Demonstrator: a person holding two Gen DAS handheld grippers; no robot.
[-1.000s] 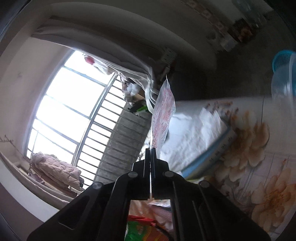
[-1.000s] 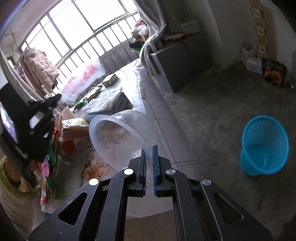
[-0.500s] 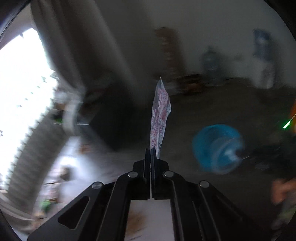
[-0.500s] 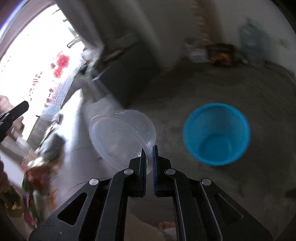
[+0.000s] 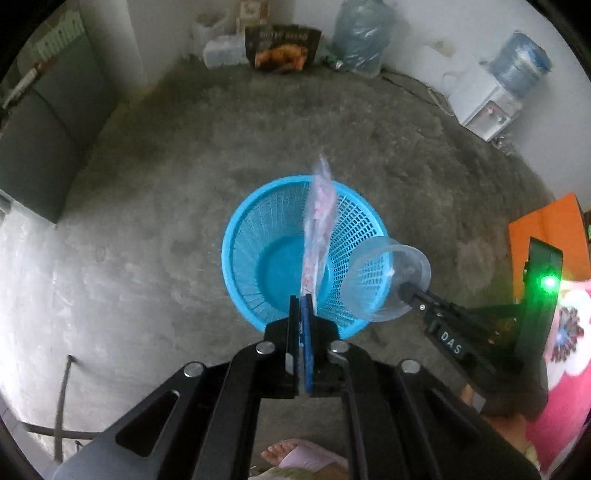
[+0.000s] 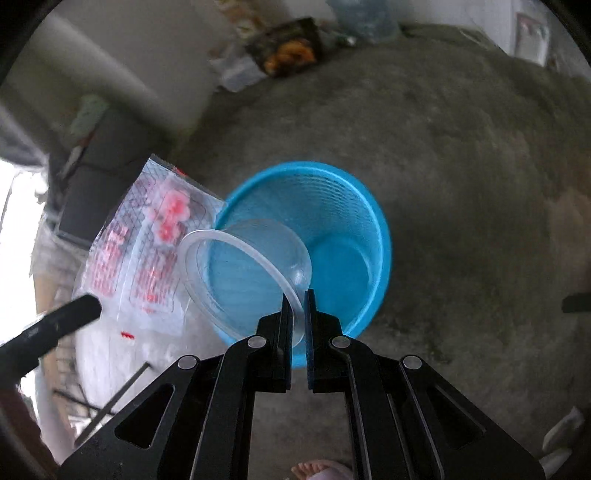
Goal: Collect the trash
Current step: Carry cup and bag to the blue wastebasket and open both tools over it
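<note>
A blue mesh basket (image 5: 280, 258) stands on bare concrete floor (image 5: 155, 206), open all round. Above it, the left gripper (image 5: 306, 306) pinches a clear printed wrapper (image 5: 318, 229); the right gripper (image 6: 298, 306), near its right rim, pinches a clear plastic bowl (image 6: 243, 269).

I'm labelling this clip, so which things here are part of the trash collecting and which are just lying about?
Part of the job:
- blue mesh basket
- printed plastic wrapper, pinched in the left gripper
- clear plastic container, rim pinched in the right gripper

Just lying about:
- water dispenser
- water jug
- dark snack bag
- grey cabinet
</note>
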